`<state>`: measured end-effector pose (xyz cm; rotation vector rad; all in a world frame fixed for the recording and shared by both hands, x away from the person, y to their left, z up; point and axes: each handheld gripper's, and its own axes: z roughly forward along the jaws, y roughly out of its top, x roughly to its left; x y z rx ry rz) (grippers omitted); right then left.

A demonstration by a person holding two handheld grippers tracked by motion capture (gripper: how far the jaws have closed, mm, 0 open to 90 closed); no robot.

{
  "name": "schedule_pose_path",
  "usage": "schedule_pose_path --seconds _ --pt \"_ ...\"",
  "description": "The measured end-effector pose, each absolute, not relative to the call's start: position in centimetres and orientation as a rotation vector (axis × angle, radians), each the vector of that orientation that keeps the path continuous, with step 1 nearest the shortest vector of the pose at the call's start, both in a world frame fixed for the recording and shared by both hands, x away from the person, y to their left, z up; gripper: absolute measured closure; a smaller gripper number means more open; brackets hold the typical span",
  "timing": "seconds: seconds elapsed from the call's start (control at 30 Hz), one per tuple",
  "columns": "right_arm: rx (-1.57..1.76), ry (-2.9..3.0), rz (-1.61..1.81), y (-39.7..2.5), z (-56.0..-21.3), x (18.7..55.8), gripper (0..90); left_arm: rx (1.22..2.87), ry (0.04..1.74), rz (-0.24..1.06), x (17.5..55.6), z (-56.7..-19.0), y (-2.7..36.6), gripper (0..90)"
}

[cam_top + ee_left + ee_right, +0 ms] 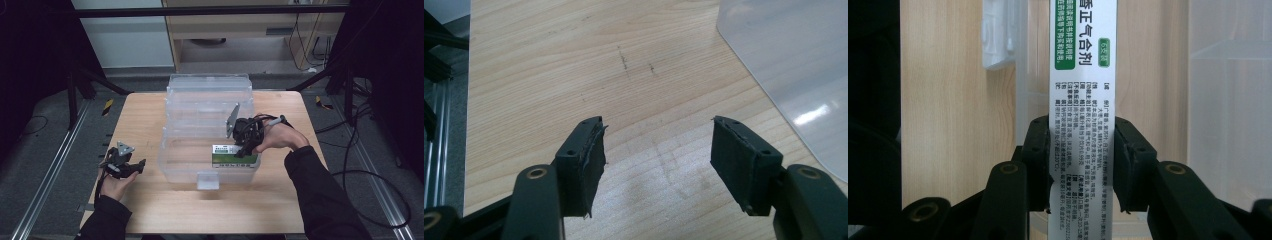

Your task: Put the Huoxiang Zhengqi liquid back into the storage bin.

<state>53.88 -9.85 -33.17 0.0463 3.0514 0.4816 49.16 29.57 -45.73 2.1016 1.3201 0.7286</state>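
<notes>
A clear plastic storage box [172,160] with its lid swung back stands in the middle of the wooden table [150,210]. My right gripper [246,147] is shut on a white and green medicine box [234,155], held over the box's front right part. In the right gripper view the jaws clamp both narrow sides of the medicine box [1082,75], with the right gripper [1082,160] pointing down into the clear box [1233,100]. My left gripper [140,165] stands open at the table's left, empty, and its pads [591,160] hover over bare wood beside the box's corner [794,65].
The open lid [210,92] lies toward the table's far edge. A latch tab [207,181] sticks out at the box's front. Metal rails and cables run along the floor on both sides. Bare wood shows at the front and left of the table.
</notes>
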Motion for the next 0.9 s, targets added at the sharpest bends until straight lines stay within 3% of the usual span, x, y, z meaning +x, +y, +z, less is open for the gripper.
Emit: schedule_pose_path --seconds 0.9 --pt "0.037 3.051 0.426 -9.4 -36.1 53.8 63.3 2.111 1.316 0.727 49.2 -45.8 29.4 37.7"
